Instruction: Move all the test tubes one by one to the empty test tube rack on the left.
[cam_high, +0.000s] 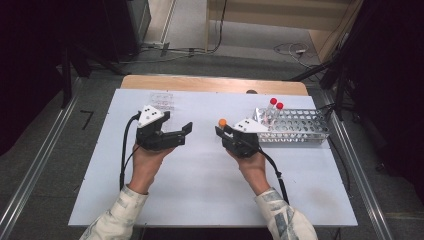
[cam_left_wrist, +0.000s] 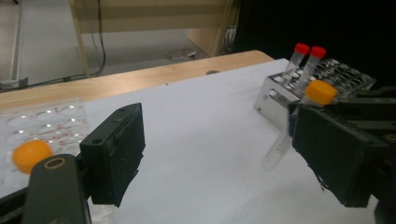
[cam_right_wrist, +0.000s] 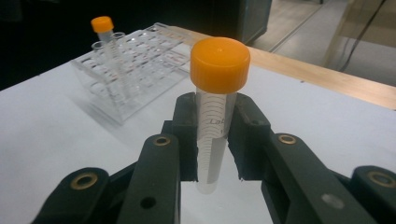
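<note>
My right gripper (cam_high: 223, 131) (cam_right_wrist: 217, 135) is shut on a clear tube with an orange cap (cam_high: 222, 122) (cam_right_wrist: 219, 65) and holds it upright over the middle of the white table. My left gripper (cam_high: 184, 135) (cam_left_wrist: 219, 144) stands open to its left, with its jaws pointing at the tube and nothing between them. In the left gripper view the held tube (cam_left_wrist: 320, 92) stands just past the right-hand jaw. A clear plastic rack (cam_high: 162, 100) (cam_right_wrist: 135, 70) at the far left holds another orange-capped tube (cam_right_wrist: 102, 23) (cam_left_wrist: 30, 154).
A metal rack (cam_high: 300, 131) (cam_left_wrist: 280, 93) with two red-capped tubes (cam_high: 276, 104) (cam_left_wrist: 309, 50) stands at the right, close behind my right gripper. The white tabletop (cam_high: 200, 190) ends in a wooden strip (cam_high: 210, 84) at the far side. Cables lie on the floor beyond.
</note>
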